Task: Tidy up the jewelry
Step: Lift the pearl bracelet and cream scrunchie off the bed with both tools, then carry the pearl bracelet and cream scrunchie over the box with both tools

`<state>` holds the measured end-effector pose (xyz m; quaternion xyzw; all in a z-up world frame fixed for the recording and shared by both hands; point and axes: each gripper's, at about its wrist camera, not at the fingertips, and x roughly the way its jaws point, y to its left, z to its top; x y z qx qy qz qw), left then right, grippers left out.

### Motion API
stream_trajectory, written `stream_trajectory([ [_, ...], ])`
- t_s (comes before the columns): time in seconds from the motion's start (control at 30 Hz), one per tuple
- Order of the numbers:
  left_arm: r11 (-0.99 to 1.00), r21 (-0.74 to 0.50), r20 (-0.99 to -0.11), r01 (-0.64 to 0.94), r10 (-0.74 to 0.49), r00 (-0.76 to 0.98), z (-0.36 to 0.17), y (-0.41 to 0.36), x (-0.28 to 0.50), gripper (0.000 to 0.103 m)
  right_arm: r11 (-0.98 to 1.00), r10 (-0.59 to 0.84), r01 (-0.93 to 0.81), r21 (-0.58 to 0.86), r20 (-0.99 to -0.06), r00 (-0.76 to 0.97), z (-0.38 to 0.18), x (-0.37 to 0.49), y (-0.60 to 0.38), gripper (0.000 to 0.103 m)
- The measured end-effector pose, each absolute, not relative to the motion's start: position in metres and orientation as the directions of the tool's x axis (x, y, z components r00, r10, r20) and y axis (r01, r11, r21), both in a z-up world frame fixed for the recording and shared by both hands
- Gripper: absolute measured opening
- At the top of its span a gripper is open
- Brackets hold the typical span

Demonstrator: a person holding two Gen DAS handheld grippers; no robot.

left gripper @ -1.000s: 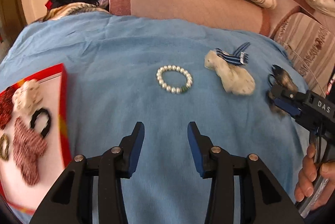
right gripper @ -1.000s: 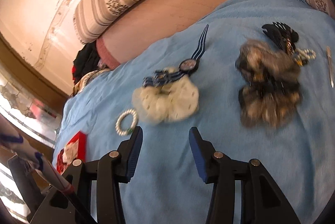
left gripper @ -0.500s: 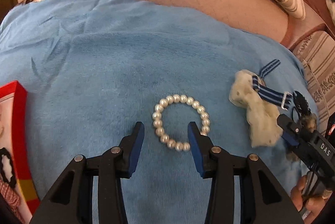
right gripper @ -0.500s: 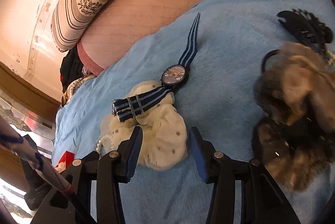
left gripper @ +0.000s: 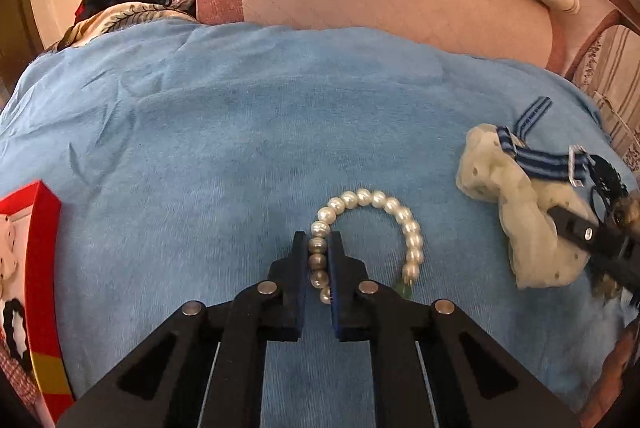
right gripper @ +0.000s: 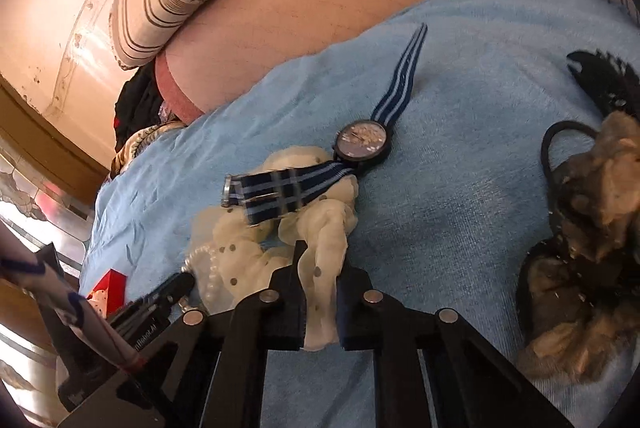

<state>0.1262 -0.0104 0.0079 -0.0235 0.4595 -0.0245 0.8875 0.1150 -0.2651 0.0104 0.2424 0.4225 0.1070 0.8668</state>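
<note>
Far to the left of the jaws, a red tray [left gripper: 42, 224] is lying on the blue cloth [left gripper: 224, 132]. The left gripper [left gripper: 319, 248] is clenching the near-left arc of the pearl bracelet [left gripper: 394, 210], whose remaining beads are curving off to the jaws' right. The right gripper [right gripper: 320, 260] is pinching a fold of the cream scrunchie [right gripper: 248, 248]; beyond its jaws, the striped watch [right gripper: 362, 144] is draping over that scrunchie.

Left gripper [left gripper: 318, 260] and right gripper [right gripper: 320, 292], both clamped, angled downward.
</note>
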Motion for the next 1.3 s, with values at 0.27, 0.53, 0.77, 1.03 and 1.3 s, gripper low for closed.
stream_trajectory([
  [0.27,0.994,-0.109,-0.816,0.026,-0.105,0.568,0.012,0.002,0.076,0.009,0.868,0.380,-0.004,0.496,-0.662,0.646,0.033,0.080,-0.256,0.012],
  [0.53,0.990,-0.143,-0.813,0.022,-0.130,0.567,0.023,0.021,0.014,0.009,0.863,0.404,-0.051,0.502,-0.627,0.665,0.052,0.032,-0.241,0.012],
  [0.77,0.988,-0.150,-0.794,0.035,-0.142,0.592,0.035,0.037,-0.037,0.009,0.884,0.405,-0.121,0.452,-0.609,0.682,0.062,-0.017,-0.221,0.011],
  [1.03,0.983,-0.175,-0.754,0.048,-0.165,0.636,0.051,0.053,-0.072,0.009,0.882,0.428,-0.175,0.438,-0.589,0.686,0.062,-0.065,-0.202,0.011],
  [1.3,0.979,-0.192,-0.727,0.065,-0.187,0.661,0.069,0.053,-0.085,0.009,0.875,0.440,-0.198,0.442,-0.558,0.704,0.063,-0.092,-0.199,0.012],
])
